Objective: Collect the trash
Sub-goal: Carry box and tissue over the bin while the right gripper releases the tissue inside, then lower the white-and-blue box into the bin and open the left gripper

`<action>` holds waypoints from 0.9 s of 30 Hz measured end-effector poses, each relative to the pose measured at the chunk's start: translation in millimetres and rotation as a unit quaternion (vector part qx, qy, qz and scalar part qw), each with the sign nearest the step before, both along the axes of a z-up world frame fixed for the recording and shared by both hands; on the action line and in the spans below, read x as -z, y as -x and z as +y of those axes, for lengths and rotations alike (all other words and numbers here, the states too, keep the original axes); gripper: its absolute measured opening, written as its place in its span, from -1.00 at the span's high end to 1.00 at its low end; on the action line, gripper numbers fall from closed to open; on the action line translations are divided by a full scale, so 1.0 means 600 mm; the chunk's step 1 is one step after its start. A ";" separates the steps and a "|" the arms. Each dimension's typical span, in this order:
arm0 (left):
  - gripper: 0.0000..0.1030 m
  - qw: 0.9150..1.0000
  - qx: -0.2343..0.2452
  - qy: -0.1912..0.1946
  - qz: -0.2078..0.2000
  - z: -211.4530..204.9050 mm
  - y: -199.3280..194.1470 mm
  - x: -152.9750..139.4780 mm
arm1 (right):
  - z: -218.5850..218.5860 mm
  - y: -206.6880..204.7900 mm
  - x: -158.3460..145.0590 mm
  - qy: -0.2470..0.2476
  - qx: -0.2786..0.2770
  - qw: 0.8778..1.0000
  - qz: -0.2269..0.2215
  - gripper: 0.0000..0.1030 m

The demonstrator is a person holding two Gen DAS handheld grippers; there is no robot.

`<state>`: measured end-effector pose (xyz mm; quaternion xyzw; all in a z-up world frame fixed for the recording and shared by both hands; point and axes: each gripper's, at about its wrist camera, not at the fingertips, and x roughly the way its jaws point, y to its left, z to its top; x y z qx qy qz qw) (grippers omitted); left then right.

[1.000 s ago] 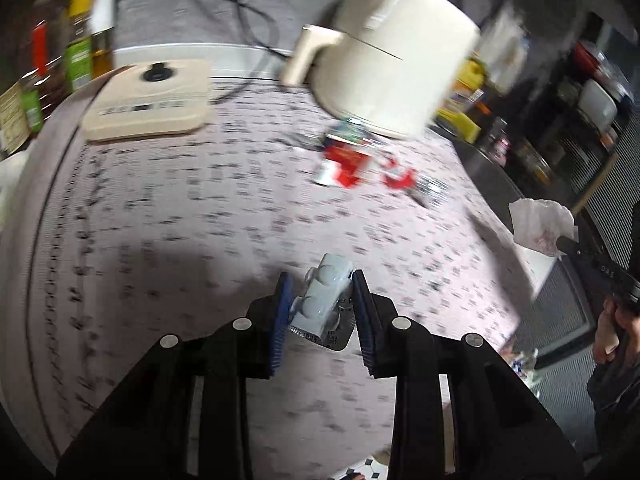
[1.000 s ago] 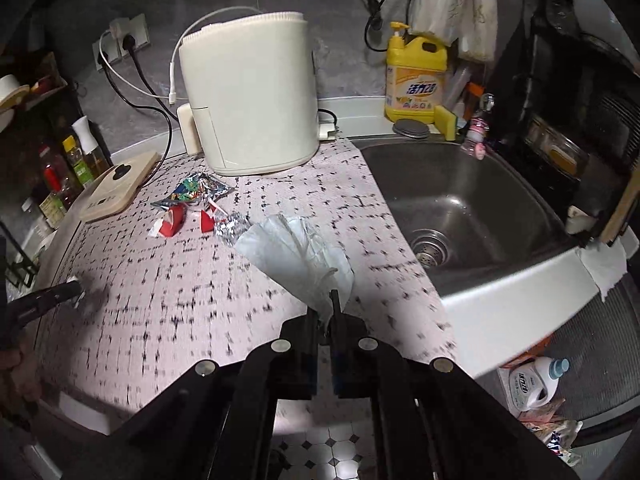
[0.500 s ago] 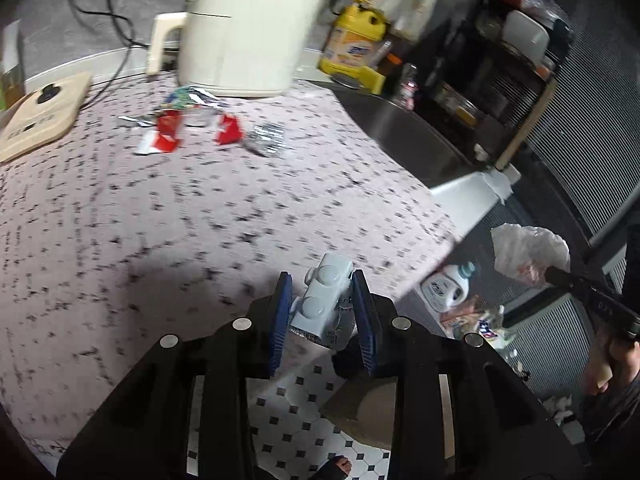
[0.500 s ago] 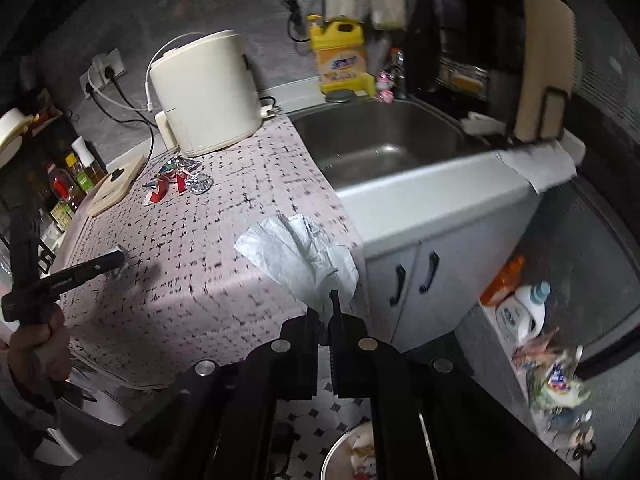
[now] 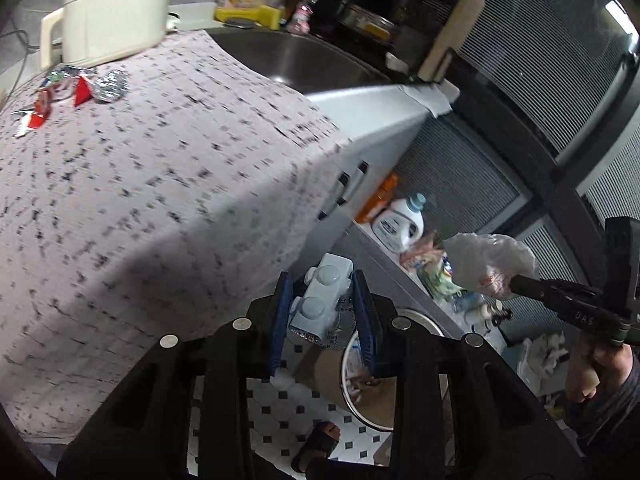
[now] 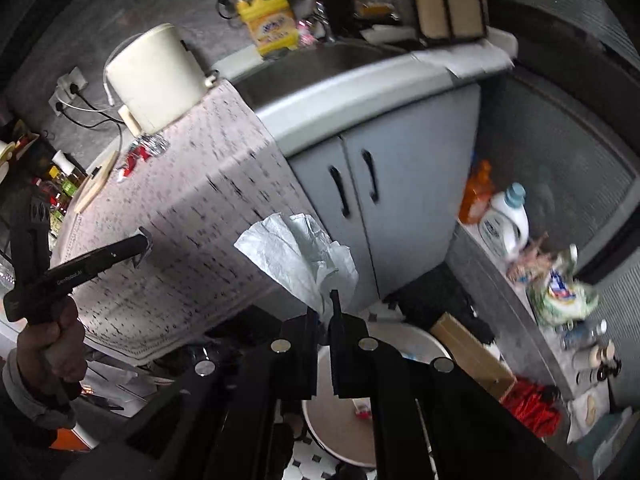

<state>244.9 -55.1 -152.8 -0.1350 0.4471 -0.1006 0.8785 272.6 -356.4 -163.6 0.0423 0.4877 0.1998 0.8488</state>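
- Pale blue blister pack with round raised bubbles and a foil backing (image 5: 320, 300): clamped between the blue pads of the left claw (image 5: 323, 312), held in the air past the edge of the surface, above the floor.
- Crumpled white tissue paper (image 6: 300, 256): pinched at its lower end by the right claw (image 6: 325, 312), whose fingers are closed nearly together on it; the rest fans upward and to the left.
- Round white bin (image 6: 340, 432): stands on the black-and-white tiled floor (image 5: 280, 412), directly below both claws; some scraps lie inside.
- Red and silver foil wrappers (image 5: 76, 90): lie on the patterned pinkish-grey cloth-covered surface (image 5: 140, 200), close to the cream-coloured rounded appliance (image 6: 154, 76).
- Steel sink (image 5: 292, 60): set in the surface to the right of the appliance; yellow detergent jug (image 6: 270, 24) behind it.
- Grey cabinet doors with black handles (image 6: 372, 184): below the sink.
- White bottle with blue cap (image 6: 506, 216) and orange bottle (image 6: 476, 194): side by side on a low ledge, right of the cabinet.
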 end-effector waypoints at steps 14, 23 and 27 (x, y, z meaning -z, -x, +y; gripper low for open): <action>0.41 0.997 0.053 -0.010 0.049 -0.102 0.017 0.054 | -0.077 0.050 0.158 0.000 0.029 0.993 0.111 0.88; 0.41 0.995 0.069 -0.035 0.056 -0.107 0.021 0.050 | -0.044 0.059 0.213 -0.045 0.030 0.987 0.151 -0.07; 0.41 0.995 0.075 -0.038 0.059 -0.110 0.021 0.051 | -0.054 0.058 0.209 -0.048 0.038 0.987 0.149 -0.07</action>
